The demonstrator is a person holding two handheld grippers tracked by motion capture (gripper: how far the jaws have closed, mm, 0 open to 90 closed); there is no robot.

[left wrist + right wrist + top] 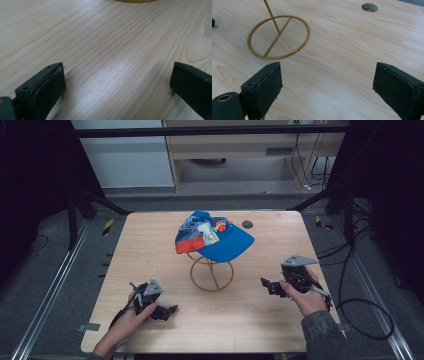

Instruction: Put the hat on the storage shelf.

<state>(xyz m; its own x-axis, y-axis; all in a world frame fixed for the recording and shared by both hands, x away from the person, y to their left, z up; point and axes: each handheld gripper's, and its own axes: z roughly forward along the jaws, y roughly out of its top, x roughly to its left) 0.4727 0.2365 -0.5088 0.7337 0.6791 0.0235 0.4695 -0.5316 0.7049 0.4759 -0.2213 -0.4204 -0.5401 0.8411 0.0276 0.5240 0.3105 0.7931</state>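
Note:
A blue cap [215,237] with red and patterned panels rests on top of a gold wire stand [211,272] in the middle of the wooden table [150,240]. The stand's ring base [278,37] lies ahead and to the left in the right gripper view. My left gripper [170,310] sits low at the front left of the table, open, its jaws wide apart over bare wood [117,70]. At the front right my right gripper [265,283] is also open, pointing toward the stand, with nothing between its jaws.
A small round hole [247,224] is set in the table behind the cap, also seen as a dark hole [369,7] in the right gripper view. Cables [365,315] trail off the right side onto the floor. Dark frame legs flank the table.

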